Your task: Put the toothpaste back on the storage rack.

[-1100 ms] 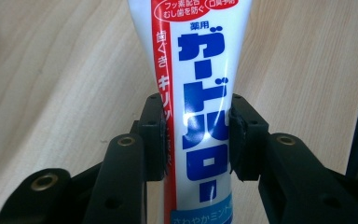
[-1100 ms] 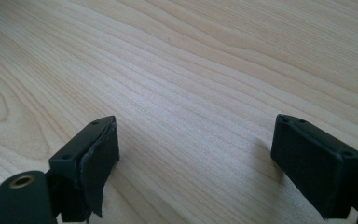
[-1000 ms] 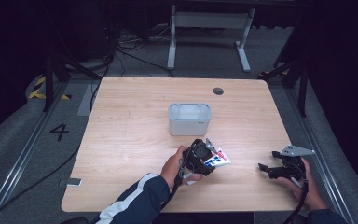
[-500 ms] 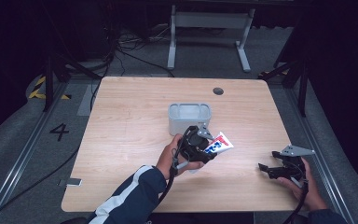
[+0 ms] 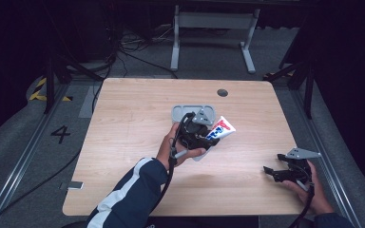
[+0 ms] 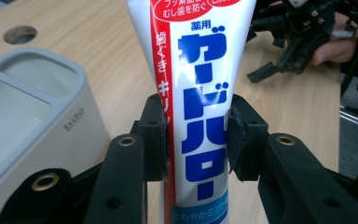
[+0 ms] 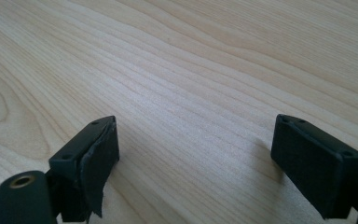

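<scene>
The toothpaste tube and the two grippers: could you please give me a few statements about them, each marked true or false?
1. The left gripper is shut on the toothpaste tube. True.
2. The right gripper holds a brush. False: its jaws stand open over bare wood of the table.
3. The grey holder has compartments open at the top. True.
4. The tube already stands inside the holder. False: it is clamped in the jaws beside the holder.
5. The right gripper rests near the table's right front corner in the high view. True.
</scene>
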The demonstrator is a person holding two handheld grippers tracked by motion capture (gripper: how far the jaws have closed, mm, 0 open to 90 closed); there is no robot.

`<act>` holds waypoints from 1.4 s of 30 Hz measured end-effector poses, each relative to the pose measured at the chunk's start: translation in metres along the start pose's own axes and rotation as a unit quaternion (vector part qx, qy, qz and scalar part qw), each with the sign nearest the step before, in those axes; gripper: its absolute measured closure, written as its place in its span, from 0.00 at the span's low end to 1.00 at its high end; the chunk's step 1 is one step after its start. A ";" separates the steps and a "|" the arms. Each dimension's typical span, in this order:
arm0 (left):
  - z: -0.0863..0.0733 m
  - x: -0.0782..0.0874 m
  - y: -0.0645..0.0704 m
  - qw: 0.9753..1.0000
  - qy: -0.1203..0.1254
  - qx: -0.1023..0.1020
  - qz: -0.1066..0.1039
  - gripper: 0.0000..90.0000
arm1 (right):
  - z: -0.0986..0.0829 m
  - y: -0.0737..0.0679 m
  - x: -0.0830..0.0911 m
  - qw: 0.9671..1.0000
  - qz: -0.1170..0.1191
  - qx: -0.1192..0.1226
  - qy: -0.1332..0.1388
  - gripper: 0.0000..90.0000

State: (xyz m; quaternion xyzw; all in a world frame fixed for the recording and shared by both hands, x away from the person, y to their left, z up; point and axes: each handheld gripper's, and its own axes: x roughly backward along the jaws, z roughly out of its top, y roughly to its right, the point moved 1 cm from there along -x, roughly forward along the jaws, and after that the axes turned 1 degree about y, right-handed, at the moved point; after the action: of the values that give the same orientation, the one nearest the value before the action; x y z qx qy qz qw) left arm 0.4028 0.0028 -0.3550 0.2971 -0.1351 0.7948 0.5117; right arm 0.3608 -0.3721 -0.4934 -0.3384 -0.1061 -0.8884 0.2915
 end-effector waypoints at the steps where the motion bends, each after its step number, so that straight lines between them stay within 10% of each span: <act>1: 0.001 0.001 -0.002 1.000 0.002 -0.001 0.003 0.71 | 0.000 0.000 0.000 1.000 0.000 0.000 0.000 0.17; 13: 0.015 0.014 -0.023 0.998 0.057 -0.001 0.038 0.72 | 0.000 0.000 0.000 1.000 0.001 0.000 0.000 0.17; 42: 0.028 0.009 -0.068 0.980 0.152 0.004 0.128 0.73 | 0.000 0.000 0.000 1.000 0.001 0.001 0.001 0.17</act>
State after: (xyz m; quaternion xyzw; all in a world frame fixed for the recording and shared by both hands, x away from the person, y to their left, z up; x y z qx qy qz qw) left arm 0.4697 0.0251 -0.3336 0.1551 -0.0891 0.8900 0.4194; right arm 0.3610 -0.3722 -0.4934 -0.3375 -0.1067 -0.8882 0.2930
